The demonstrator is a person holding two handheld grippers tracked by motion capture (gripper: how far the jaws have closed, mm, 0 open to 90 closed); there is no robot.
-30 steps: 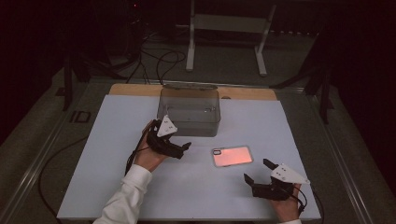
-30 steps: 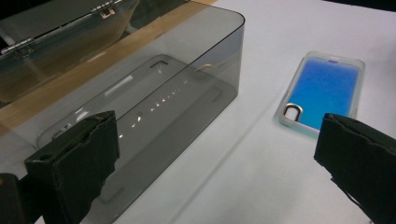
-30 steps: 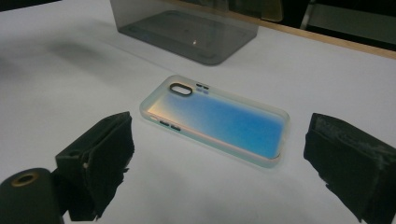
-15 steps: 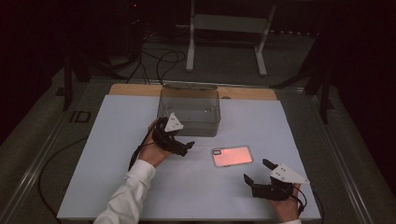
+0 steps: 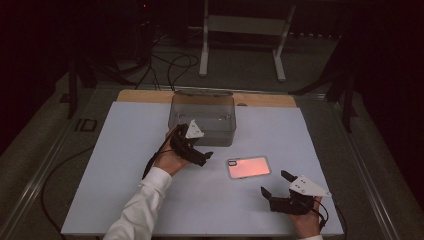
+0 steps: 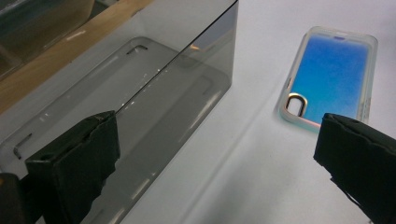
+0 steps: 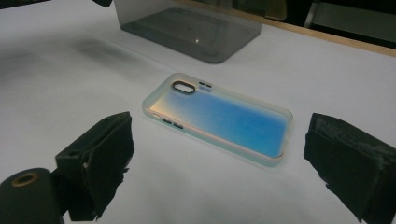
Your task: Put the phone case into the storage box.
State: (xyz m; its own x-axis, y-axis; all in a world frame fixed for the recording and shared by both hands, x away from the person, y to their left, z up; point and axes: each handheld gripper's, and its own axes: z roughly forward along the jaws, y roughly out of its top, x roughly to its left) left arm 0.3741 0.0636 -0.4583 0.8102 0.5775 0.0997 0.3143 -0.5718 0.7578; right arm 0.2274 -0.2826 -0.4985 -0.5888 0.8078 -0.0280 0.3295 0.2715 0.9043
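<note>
Left claw (image 5: 200, 156): jaws spread wide, nothing between them. It hovers just in front of the box (image 5: 202, 118), tips pointing toward the phone case (image 5: 248, 166). Right claw (image 5: 274, 184): jaws equally wide apart, also empty, on the near side of the case, farther from the box.

The case lies flat on the table (image 5: 110, 165), just in front of the box's right corner, camera hole toward the left claw, not touching the box.

Our judgement: the step is a pick of the case. We bring one claw low, straddle the case across its short width and close on the long edges. The case is thin and flat, so the lower jaw must slide under the rim, or we pin one end with the other claw.

Hard to make out: the box is smoky and see-through, and we cannot tell whether it has a lid. The case's colour reads pink from above, blue in the gripper views.
</note>
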